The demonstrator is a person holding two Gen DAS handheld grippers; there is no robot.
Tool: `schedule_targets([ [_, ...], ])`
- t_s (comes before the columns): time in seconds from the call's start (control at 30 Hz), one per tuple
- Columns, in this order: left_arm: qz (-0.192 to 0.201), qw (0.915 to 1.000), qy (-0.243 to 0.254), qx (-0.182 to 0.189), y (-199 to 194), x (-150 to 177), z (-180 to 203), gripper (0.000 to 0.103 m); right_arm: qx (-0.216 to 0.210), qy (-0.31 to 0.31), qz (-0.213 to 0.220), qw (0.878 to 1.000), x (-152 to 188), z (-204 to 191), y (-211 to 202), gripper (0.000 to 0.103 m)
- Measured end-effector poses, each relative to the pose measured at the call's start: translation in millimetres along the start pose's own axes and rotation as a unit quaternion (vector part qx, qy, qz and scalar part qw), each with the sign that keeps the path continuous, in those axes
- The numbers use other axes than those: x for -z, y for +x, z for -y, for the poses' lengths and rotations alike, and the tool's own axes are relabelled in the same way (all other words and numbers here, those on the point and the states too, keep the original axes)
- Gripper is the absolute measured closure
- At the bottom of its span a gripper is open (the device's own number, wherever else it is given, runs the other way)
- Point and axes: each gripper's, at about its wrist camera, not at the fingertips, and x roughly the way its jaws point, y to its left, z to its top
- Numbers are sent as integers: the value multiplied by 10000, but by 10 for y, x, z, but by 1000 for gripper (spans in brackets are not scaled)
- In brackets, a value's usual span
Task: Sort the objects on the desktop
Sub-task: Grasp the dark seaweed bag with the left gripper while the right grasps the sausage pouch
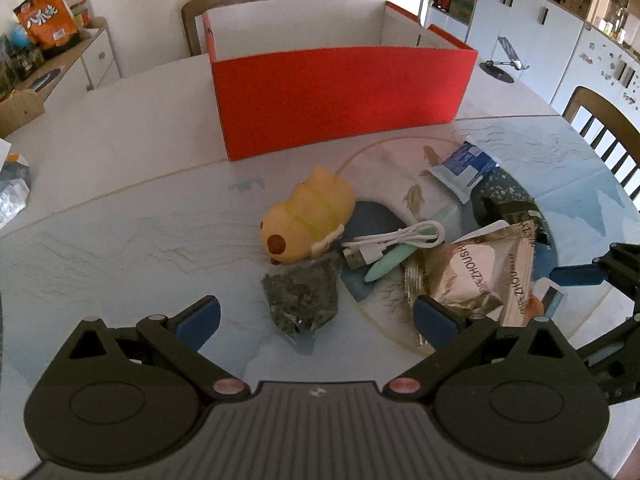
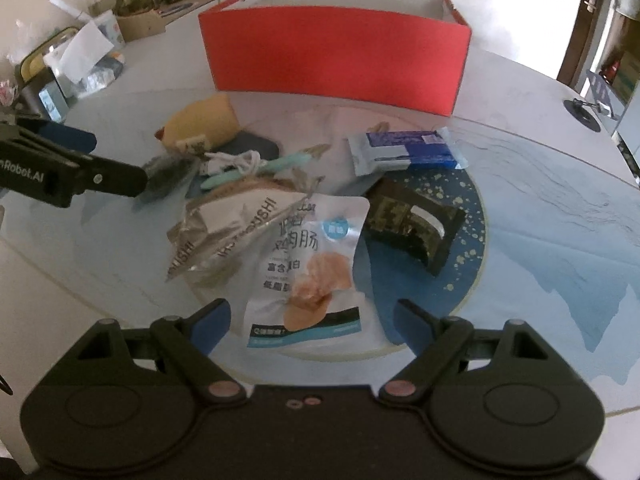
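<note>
I take the red box (image 1: 344, 96) as my landmark; it stands open at the far side of the table (image 1: 120, 208), and all the loose things lie in front of it, on my side.

My left gripper (image 1: 316, 316) has its jaws wide apart, with nothing pressed between them. The dark crinkled bag (image 1: 300, 296) lies on the table between the two blue pads, not touched. The yellow duck toy (image 1: 308, 216) is nearer to the box; its long axis runs diagonally, the head toward me and to the left, the tail toward the box. The mint pen (image 1: 394, 256) lies beside the toy, also diagonal, one end toward me and the other away to the right, with the white USB cable (image 1: 396, 240) coiled over it.

My right gripper (image 2: 312, 320) is also spread open and holds nothing. The white sausage pouch (image 2: 308, 264) lies below it, its length running from me toward the box.

Only the right view shows that pouch fully, and the dark box (image 2: 416, 224) tilted on the blue round mat. Only the left view shows the duck's face.
</note>
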Motion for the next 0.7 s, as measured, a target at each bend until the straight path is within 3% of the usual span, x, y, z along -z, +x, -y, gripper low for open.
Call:
schedule_targets([
  [0.37,69,9999,-79,-35,140,23,-7,0,111,-7,24,9999,-36,-7,134,15],
  [0.7,94,9992,-347,-163,259,64,-122,2,206,-97,55,9997,-26,-36,125,22],
])
